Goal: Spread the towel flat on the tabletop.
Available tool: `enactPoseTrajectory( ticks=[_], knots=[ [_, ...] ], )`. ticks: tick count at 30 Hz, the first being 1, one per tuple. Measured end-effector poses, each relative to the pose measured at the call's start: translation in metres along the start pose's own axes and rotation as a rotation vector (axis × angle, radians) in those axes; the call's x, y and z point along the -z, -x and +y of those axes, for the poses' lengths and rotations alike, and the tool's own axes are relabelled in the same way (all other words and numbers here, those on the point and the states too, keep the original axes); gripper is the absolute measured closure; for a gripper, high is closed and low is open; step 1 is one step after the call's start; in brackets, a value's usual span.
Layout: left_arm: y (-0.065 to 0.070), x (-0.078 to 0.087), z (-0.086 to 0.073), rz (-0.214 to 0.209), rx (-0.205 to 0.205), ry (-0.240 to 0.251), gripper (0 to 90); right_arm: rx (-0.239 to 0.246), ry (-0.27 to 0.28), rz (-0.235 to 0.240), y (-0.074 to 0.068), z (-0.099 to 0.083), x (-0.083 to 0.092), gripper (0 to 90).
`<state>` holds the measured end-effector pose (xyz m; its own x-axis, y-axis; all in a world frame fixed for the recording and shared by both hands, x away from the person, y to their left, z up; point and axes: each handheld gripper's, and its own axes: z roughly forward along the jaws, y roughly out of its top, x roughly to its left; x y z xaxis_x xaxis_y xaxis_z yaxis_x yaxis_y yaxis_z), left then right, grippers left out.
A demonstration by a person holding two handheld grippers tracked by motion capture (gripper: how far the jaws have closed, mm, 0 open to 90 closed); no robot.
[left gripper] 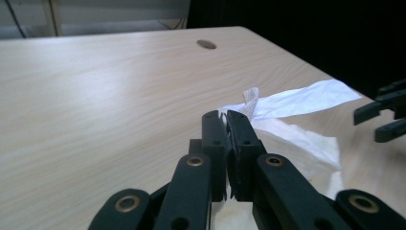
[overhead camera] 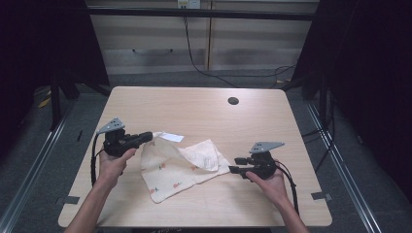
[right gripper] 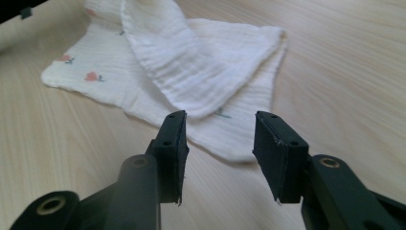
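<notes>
A cream cloth (overhead camera: 180, 167) with small red flower prints lies crumpled near the table's front middle, one flap folded over itself. My left gripper (overhead camera: 148, 137) is at the cloth's upper left corner. In the left gripper view its jaws (left gripper: 226, 120) are shut on a thin edge of the cloth (left gripper: 297, 100). My right gripper (overhead camera: 232, 165) sits low at the cloth's right corner. Its jaws (right gripper: 220, 132) stand apart, with the near edge of the cloth (right gripper: 191, 72) just ahead of them and no pad pressing on it.
The wooden table (overhead camera: 194, 109) has a round cable hole (overhead camera: 233, 101) at the back right. Cabinets (overhead camera: 160, 43) stand behind the table, and a black cable (overhead camera: 194, 60) runs down them to the floor. The other gripper (left gripper: 383, 112) shows at the right in the left gripper view.
</notes>
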<state>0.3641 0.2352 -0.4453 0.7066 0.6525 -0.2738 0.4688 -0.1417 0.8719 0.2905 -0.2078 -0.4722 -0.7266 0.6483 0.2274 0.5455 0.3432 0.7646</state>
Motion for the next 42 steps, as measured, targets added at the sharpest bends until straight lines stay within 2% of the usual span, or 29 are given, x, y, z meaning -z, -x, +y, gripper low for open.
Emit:
enactPoseTrajectory(
  ticks=[1, 2, 3, 7, 9, 15, 17, 22, 25, 27, 29, 30, 35, 42],
  knots=[
    [0.000, 0.000, 0.000, 0.000, 0.000, 0.000, 87.2, 0.000, 0.000, 0.000, 0.000, 0.000, 0.000, 57.4],
    [-0.005, -0.004, -0.004, 0.009, 0.010, -0.017, 87.2, 0.021, -0.006, 0.017, -0.001, 0.005, -0.009, 61.3],
    [-0.005, -0.004, -0.004, 0.009, 0.010, -0.017, 87.2, 0.021, -0.006, 0.017, -0.001, 0.005, -0.009, 61.3],
    [-0.010, -0.011, -0.011, 0.023, 0.019, -0.051, 87.2, 0.041, -0.007, 0.051, -0.003, 0.013, -0.027, 64.4],
    [-0.011, -0.014, -0.014, 0.030, 0.015, -0.069, 87.1, 0.071, -0.022, 0.079, -0.005, 0.014, -0.043, 66.2],
    [-0.017, -0.016, -0.019, 0.040, 0.026, -0.082, 86.8, 0.104, -0.056, 0.103, -0.008, 0.011, -0.054, 67.4],
    [-0.020, -0.018, -0.022, 0.051, 0.036, -0.093, 86.7, 0.109, -0.072, 0.098, -0.003, 0.009, -0.058, 65.9],
    [-0.020, -0.019, -0.023, 0.047, 0.039, -0.092, 86.6, 0.137, -0.091, 0.092, -0.002, 0.005, -0.064, 60.9],
    [-0.021, -0.018, -0.023, 0.048, 0.039, -0.087, 86.2, 0.145, -0.089, 0.084, -0.004, 0.005, -0.065, 60.0],
    [-0.023, -0.017, -0.024, 0.046, 0.039, -0.090, 86.2, 0.162, -0.091, 0.049, -0.006, 0.005, -0.065, 68.8],
    [-0.024, -0.016, -0.025, 0.048, 0.041, -0.089, 86.1, 0.163, -0.085, 0.046, -0.007, 0.005, -0.066, 76.3],
    [-0.024, -0.016, -0.024, 0.047, 0.044, -0.085, 86.1, 0.168, -0.077, 0.046, -0.008, 0.004, -0.066, 84.9],
    [-0.026, -0.012, -0.023, 0.048, 0.045, -0.071, 86.0, 0.154, -0.052, 0.053, -0.009, 0.007, -0.062, 87.7],
    [-0.024, -0.006, -0.019, 0.034, 0.048, -0.033, 86.2, 0.105, 0.081, 0.078, -0.003, 0.021, -0.033, 88.6]
  ],
)
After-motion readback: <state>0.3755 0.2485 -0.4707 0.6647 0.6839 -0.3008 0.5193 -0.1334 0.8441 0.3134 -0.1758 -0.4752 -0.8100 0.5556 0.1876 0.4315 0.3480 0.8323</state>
